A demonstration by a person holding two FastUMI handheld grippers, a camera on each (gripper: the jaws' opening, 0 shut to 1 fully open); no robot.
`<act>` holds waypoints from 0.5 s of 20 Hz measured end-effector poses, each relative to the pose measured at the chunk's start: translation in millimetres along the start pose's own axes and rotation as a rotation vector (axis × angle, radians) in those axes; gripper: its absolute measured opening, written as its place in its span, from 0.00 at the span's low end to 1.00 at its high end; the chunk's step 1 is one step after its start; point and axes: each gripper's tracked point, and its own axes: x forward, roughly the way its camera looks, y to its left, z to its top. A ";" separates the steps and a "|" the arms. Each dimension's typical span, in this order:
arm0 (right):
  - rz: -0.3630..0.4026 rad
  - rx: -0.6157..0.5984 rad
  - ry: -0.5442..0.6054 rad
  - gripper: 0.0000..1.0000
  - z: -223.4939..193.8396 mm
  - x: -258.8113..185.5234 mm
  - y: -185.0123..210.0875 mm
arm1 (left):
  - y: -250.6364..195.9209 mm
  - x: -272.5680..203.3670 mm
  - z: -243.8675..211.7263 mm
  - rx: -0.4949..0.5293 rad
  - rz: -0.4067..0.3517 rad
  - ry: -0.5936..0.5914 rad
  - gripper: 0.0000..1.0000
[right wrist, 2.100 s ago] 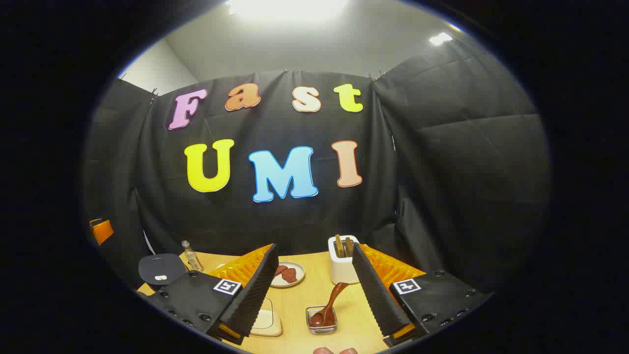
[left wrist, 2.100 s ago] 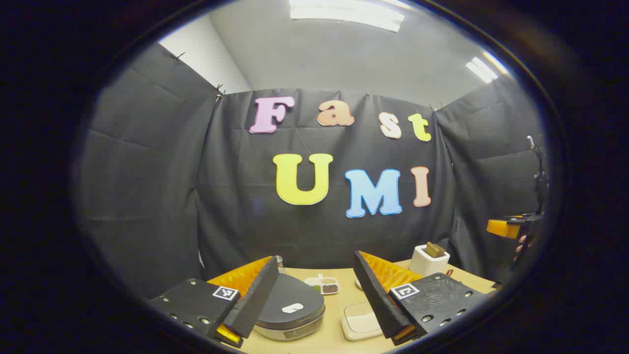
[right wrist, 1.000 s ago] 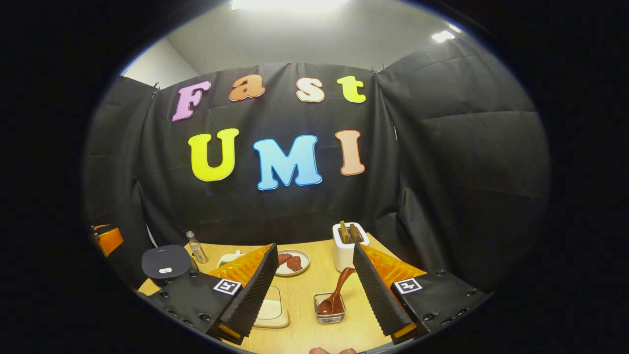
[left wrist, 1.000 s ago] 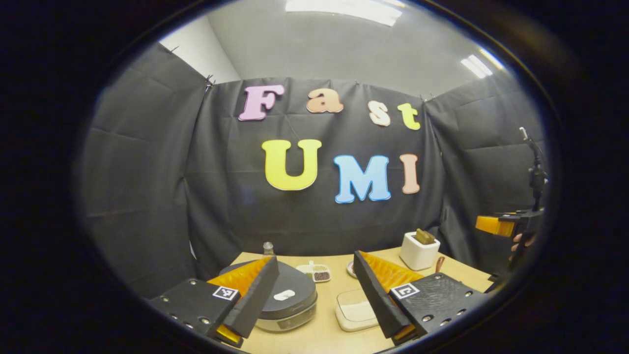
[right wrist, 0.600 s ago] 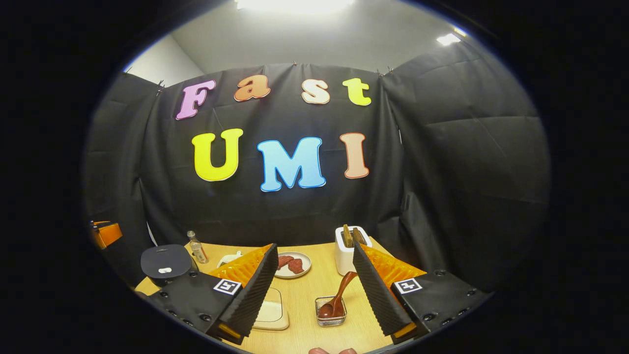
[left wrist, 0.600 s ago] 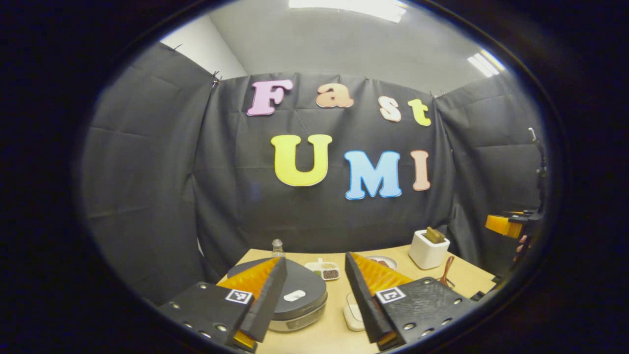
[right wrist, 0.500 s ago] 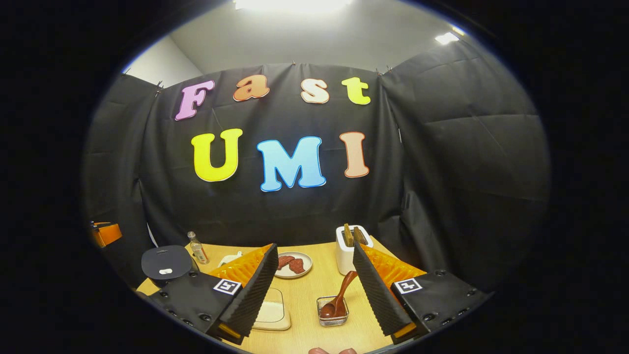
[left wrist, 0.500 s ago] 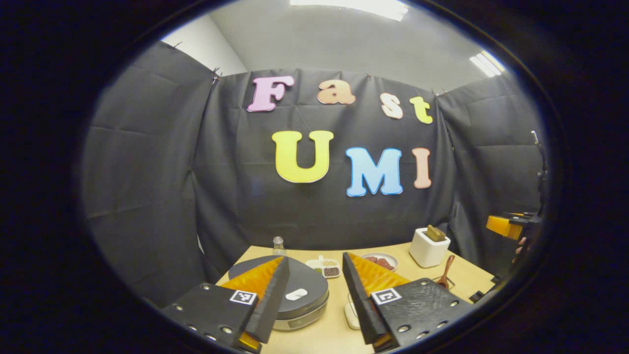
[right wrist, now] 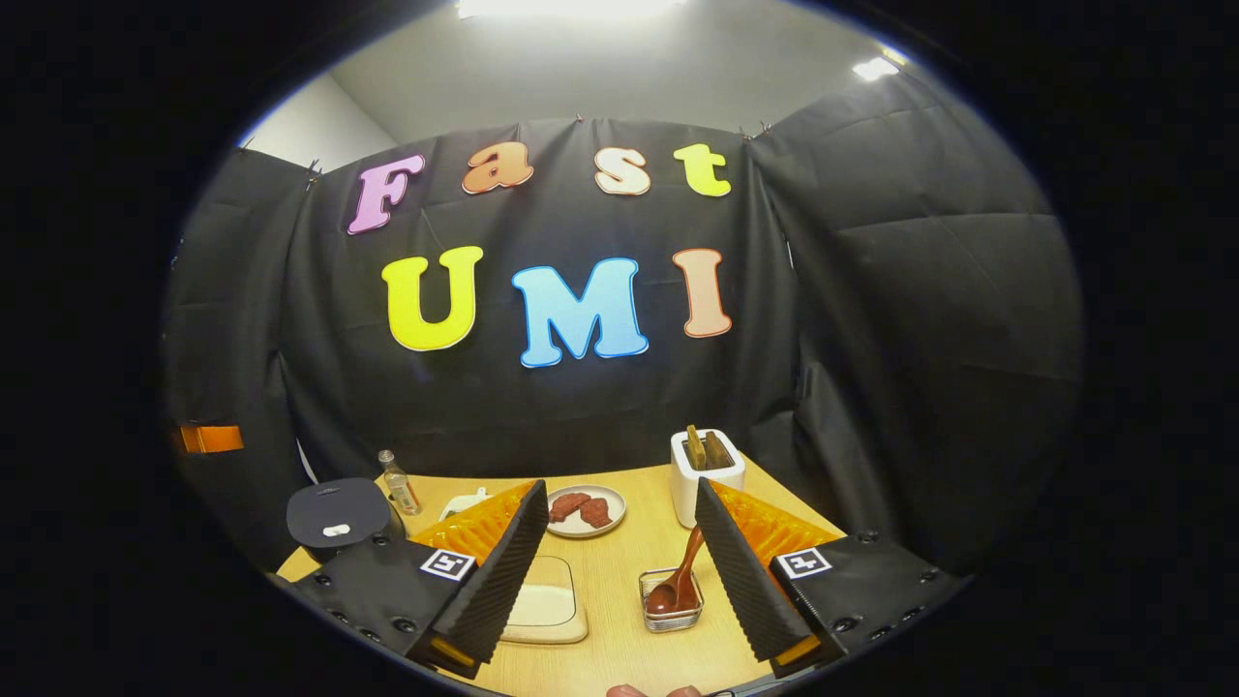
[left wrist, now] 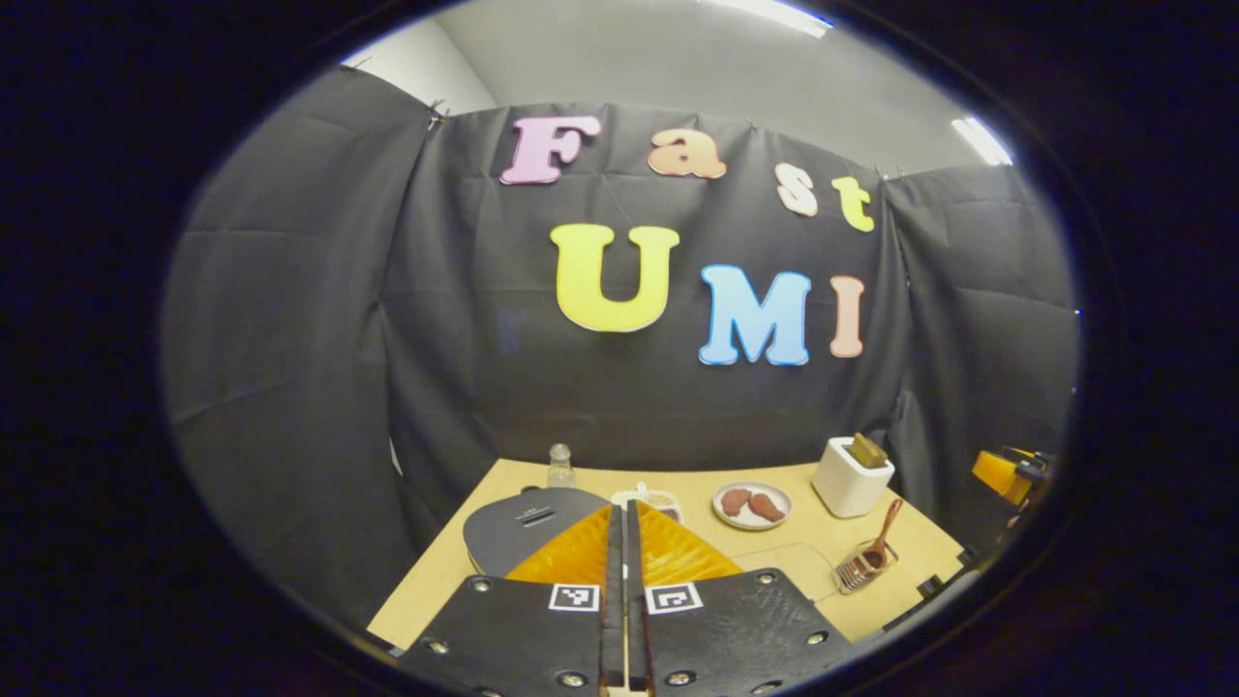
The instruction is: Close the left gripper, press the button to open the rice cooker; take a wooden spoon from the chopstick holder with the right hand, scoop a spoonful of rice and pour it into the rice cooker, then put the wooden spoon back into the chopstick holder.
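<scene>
Behind the closed left tool (left wrist: 619,542), rice cooker (left wrist: 518,523) partly hidden.

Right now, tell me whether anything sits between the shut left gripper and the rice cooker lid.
Nothing visible does. In the left gripper view the left gripper, its fingers pressed together on nothing, points at the rice cooker just ahead of its tips. The small bottle stands behind the cooker, out of the path.

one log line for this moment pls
left tool shut, empty | right tool open | rice cooker lid closed
</scene>
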 end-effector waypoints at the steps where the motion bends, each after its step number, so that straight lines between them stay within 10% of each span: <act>1: 0.001 -0.001 0.005 0.97 -3.4 -1.5 -0.1 | -1.3 6.5 1.0 -0.005 -0.016 0.026 0.03; 10: 0.010 -0.010 0.047 0.92 -20.6 -15.9 3.1 | 11.9 91.2 -64.1 -0.098 -0.085 0.267 0.01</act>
